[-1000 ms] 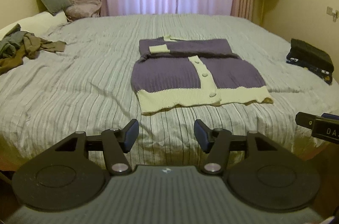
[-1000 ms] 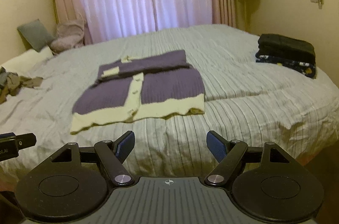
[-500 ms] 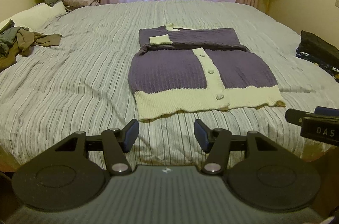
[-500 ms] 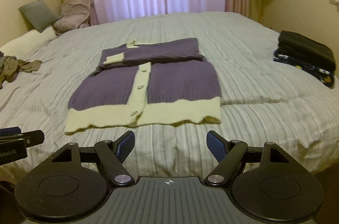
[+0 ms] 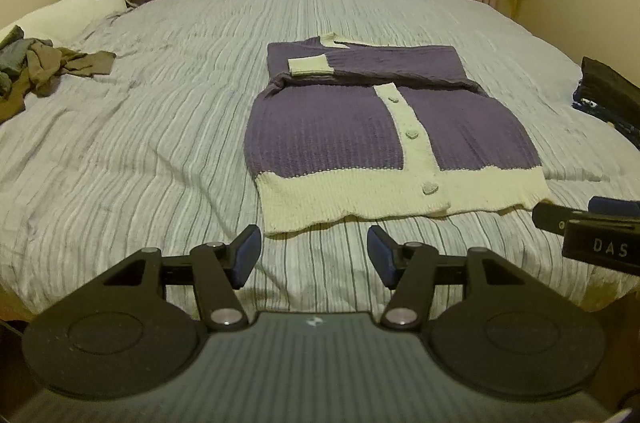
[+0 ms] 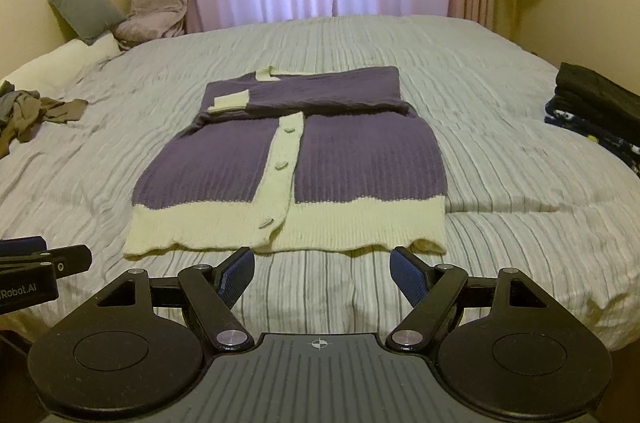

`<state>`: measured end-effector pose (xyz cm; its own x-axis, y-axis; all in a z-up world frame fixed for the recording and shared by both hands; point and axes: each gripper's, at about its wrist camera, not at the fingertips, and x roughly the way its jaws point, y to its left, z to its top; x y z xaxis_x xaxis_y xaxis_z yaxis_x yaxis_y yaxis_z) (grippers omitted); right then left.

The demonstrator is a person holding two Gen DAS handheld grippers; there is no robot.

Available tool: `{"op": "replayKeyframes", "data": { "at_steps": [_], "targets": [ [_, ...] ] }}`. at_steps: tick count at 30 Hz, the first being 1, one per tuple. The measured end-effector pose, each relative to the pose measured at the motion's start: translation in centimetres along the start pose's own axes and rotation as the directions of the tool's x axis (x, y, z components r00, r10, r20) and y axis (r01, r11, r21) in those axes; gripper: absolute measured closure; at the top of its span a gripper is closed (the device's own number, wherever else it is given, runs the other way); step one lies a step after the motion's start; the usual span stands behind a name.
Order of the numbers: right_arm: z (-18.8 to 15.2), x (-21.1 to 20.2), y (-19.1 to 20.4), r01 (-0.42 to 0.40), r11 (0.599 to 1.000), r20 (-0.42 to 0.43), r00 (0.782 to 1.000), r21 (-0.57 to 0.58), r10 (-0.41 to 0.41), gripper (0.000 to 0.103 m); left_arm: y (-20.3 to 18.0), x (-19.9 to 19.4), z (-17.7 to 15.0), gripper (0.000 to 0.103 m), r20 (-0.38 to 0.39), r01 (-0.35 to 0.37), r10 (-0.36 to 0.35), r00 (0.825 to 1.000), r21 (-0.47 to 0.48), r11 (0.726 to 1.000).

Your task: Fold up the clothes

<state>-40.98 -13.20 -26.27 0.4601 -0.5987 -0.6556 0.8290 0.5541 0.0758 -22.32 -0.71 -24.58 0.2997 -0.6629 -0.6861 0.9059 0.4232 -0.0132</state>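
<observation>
Both claws, left claw (image 5: pixel 314 255) and right claw (image 6: pixel 322 275), hang spread and empty before the cardigan (image 5: pixel 384 139) on the bed (image 5: pixel 140 143); each view catches the other claw's tip at its edge.

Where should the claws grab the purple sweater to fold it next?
Probably the cream hem band of the purple sweater, one corner per claw, coming in from the near bed edge. The sleeves are already folded across the top, and the hem lies flat nearest the open left claw and right claw.
</observation>
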Motion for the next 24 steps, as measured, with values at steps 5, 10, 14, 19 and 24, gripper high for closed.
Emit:
{"op": "replayKeyframes", "data": {
  "at_steps": [5,10,14,19,24],
  "targets": [
    [-0.3,1.9,-1.6,0.002,1.0,-0.035,0.999,0.017,-0.001,0.025,1.8,2.4,0.3,0.047,-0.018,0.069,-0.07,0.997,-0.055,0.996],
    [-1.2,4.0,-5.8,0.028,0.996,-0.073,0.997,0.09,-0.021,0.025,5.3,5.5,0.7,0.047,-0.026,0.115,-0.121,0.992,-0.16,0.98],
    [-1.6,4.9,-10.4,0.004,0.978,-0.061,0.998,0.211,0.009,0.025,8.1,8.2,1.0,0.047,-0.033,0.141,-0.154,0.988,-0.245,0.959],
    [-2.0,6.2,-16.6,-0.094,0.896,-0.002,0.994,0.433,0.106,0.025,11.2,11.9,1.0,0.049,-0.043,0.249,-0.291,0.956,-0.404,0.88],
    [-2.1,8.6,-21.2,-0.258,0.742,0.088,0.961,0.619,0.261,0.026,12.7,15.5,1.1,0.056,-0.038,0.303,-0.366,0.93,-0.487,0.819]
  ]
}}
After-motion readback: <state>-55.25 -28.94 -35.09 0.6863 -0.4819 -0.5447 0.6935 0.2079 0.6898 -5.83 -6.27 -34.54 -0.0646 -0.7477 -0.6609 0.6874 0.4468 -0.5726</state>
